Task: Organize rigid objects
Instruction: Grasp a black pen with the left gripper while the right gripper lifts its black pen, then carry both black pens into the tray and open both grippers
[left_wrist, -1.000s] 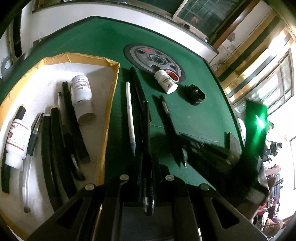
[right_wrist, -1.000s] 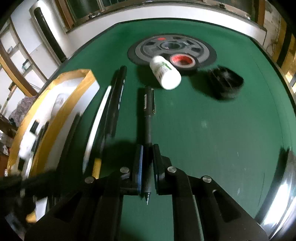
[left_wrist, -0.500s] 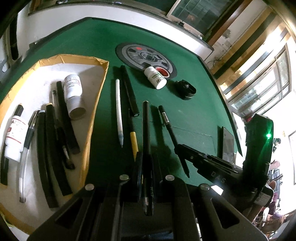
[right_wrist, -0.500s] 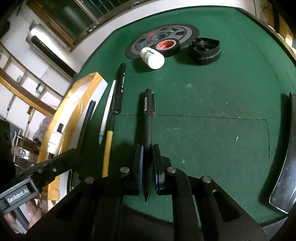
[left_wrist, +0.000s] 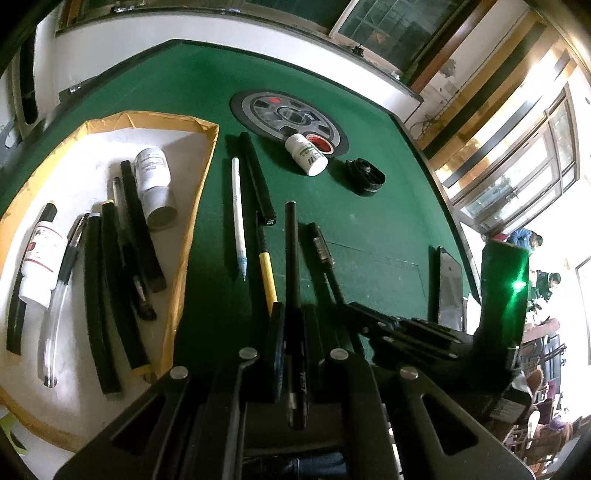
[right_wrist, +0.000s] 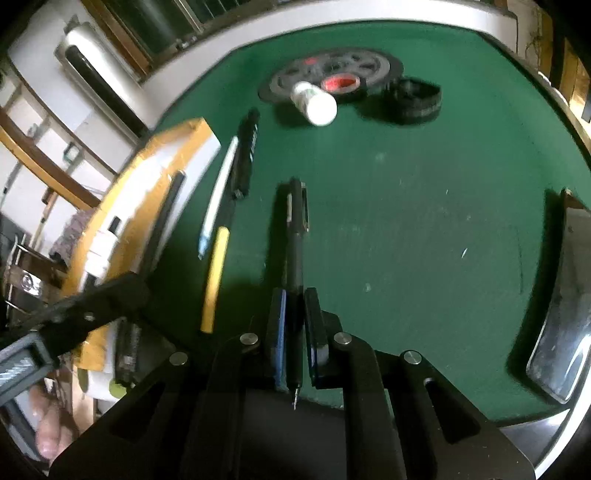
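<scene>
Pens are pinched in both jaws above the green desk (left_wrist: 369, 229): a plain black pen (left_wrist: 293, 280) in the left gripper (left_wrist: 293, 332), a clipped black pen (right_wrist: 295, 240) in the right gripper (right_wrist: 295, 321), beside the paper-lined tray (left_wrist: 192, 206).

"TEST" on the black pen (left_wrist: 297, 380), bottle labels (left_wrist: 149, 162) too blurred to read
</scene>
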